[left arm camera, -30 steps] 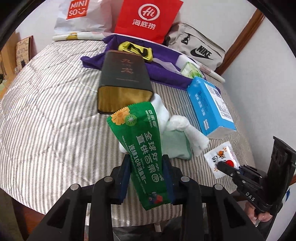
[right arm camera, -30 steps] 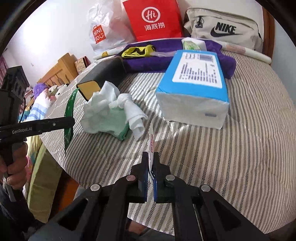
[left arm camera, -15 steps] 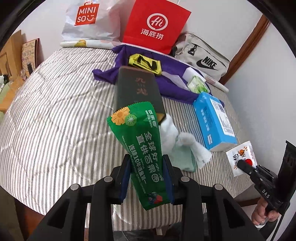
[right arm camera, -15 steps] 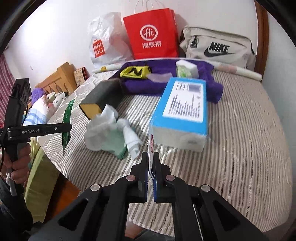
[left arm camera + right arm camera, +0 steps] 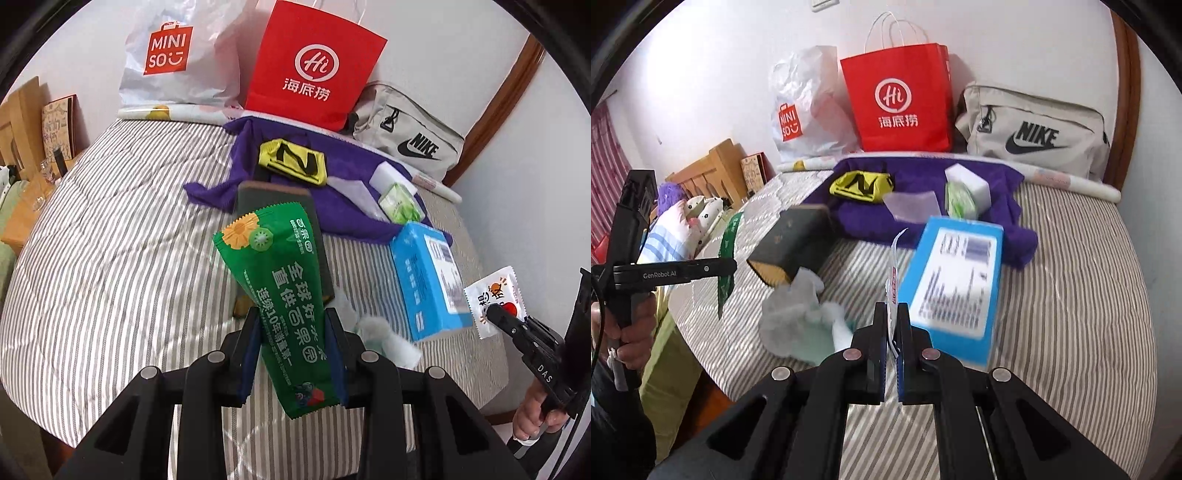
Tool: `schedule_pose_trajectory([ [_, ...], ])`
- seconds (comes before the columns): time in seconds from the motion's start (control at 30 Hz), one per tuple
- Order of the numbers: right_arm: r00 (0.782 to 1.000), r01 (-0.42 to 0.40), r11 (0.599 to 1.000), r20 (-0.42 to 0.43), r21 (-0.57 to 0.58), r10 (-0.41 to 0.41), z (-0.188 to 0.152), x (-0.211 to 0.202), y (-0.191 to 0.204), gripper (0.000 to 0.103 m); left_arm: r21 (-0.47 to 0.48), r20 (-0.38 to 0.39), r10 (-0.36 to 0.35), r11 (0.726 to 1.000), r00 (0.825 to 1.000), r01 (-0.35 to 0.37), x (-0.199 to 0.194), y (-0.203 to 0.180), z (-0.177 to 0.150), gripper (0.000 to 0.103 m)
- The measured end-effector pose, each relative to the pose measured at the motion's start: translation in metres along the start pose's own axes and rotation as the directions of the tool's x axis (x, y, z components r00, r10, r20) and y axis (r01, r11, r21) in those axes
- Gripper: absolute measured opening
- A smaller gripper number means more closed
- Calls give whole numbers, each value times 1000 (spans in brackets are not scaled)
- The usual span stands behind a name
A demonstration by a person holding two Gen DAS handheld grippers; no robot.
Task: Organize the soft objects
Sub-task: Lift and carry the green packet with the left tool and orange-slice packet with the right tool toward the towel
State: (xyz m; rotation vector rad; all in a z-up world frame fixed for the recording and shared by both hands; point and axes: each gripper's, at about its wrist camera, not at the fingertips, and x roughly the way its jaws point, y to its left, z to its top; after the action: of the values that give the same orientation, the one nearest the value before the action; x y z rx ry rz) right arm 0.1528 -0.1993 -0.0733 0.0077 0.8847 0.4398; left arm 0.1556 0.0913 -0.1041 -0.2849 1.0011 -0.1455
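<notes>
My left gripper [image 5: 292,325] is shut on a long green snack packet [image 5: 280,291], held upright above the striped bed [image 5: 110,258]. Seen edge-on in the right wrist view, the green packet [image 5: 727,258] hangs from the left gripper [image 5: 729,266]. My right gripper [image 5: 894,314] is shut on a small white sachet [image 5: 893,273], also edge-on; the left wrist view shows the sachet [image 5: 496,295] flat in the right gripper [image 5: 493,314]. Below both lie a crumpled white and green cloth [image 5: 798,321] and a blue tissue pack [image 5: 955,277].
A dark box [image 5: 794,243] lies by the cloth. A purple towel [image 5: 960,206] at the back carries a yellow pouch [image 5: 860,186], a white sponge [image 5: 967,182] and a green pack [image 5: 958,201]. Red bag [image 5: 901,99], white plastic bag [image 5: 805,110] and beige bag [image 5: 1034,136] line the wall.
Both grippers have risen and drawn back from the bed with their packets still held, so the box, cloth and tissue pack look smaller and lower in both views.
</notes>
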Motion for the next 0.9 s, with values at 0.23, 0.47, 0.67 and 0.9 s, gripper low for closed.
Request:
schedule_pose_trajectory([
  [0.23, 1000, -7, 1000, 7, -1, 7, 30, 20, -5, 4, -1, 3, -1, 1000, 1000, 1, 9, -1, 30, 31],
  [0.47, 1000, 5, 1000, 20, 0, -5, 61, 45, -12, 4, -11, 11, -9, 1000, 1000, 9, 21, 1, 66, 31],
  [0.67, 1000, 5, 1000, 21, 9, -5, 85, 68, -18, 4, -20, 10, -6, 1000, 1000, 7, 35, 5, 91, 31],
  [0.9, 1000, 29, 1000, 1, 1, -29, 113, 101, -23, 4, -30, -2, -16, 999, 1000, 16, 58, 9, 121, 32],
])
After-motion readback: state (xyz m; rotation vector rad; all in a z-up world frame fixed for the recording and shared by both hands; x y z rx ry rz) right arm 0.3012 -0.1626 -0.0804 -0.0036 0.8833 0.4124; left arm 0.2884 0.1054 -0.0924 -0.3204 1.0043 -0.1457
